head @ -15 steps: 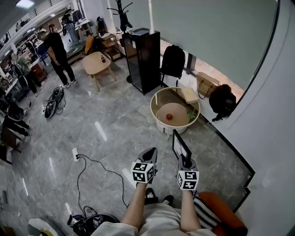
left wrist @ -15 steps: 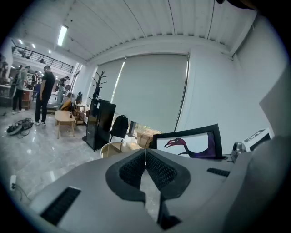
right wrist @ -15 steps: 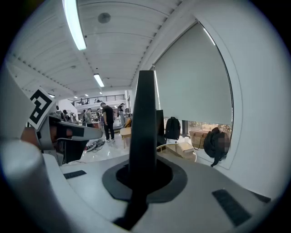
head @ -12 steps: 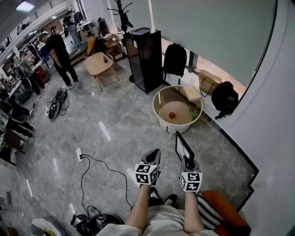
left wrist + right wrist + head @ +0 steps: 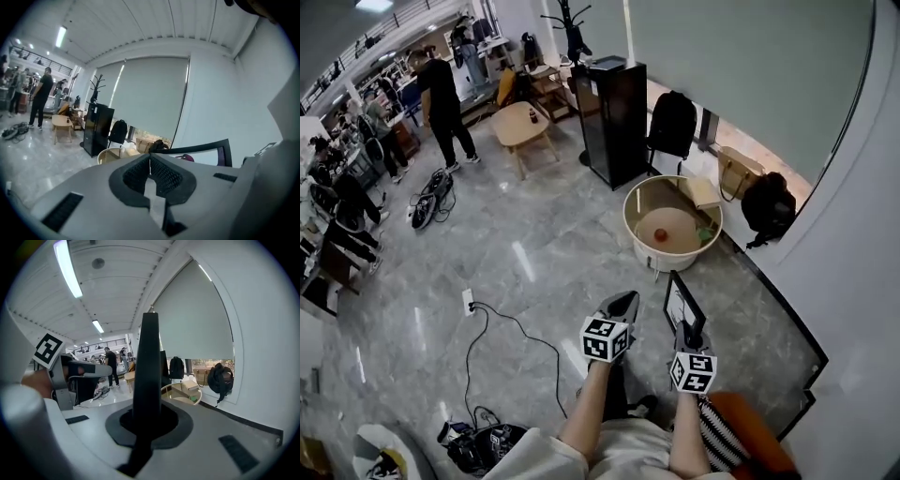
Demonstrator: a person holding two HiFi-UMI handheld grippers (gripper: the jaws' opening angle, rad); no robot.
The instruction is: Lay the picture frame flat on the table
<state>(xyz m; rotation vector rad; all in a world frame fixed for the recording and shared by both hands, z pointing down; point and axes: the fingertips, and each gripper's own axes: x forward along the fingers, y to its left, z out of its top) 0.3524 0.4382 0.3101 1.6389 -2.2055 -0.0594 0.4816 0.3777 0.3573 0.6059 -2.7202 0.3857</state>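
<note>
The picture frame is upright on edge in the air over the floor, near the round table. The right tool is clamped on its near edge. Beside it, the left tool has its jaws pressed together on nothing.

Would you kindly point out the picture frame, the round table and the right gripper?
picture frame [image 5: 682, 306], head view, its pale middle panel.
round table [image 5: 661, 257], head view, its white front wall.
right gripper [image 5: 688, 334], head view, between its fingertips, clamped on the frame's lower edge.
</note>
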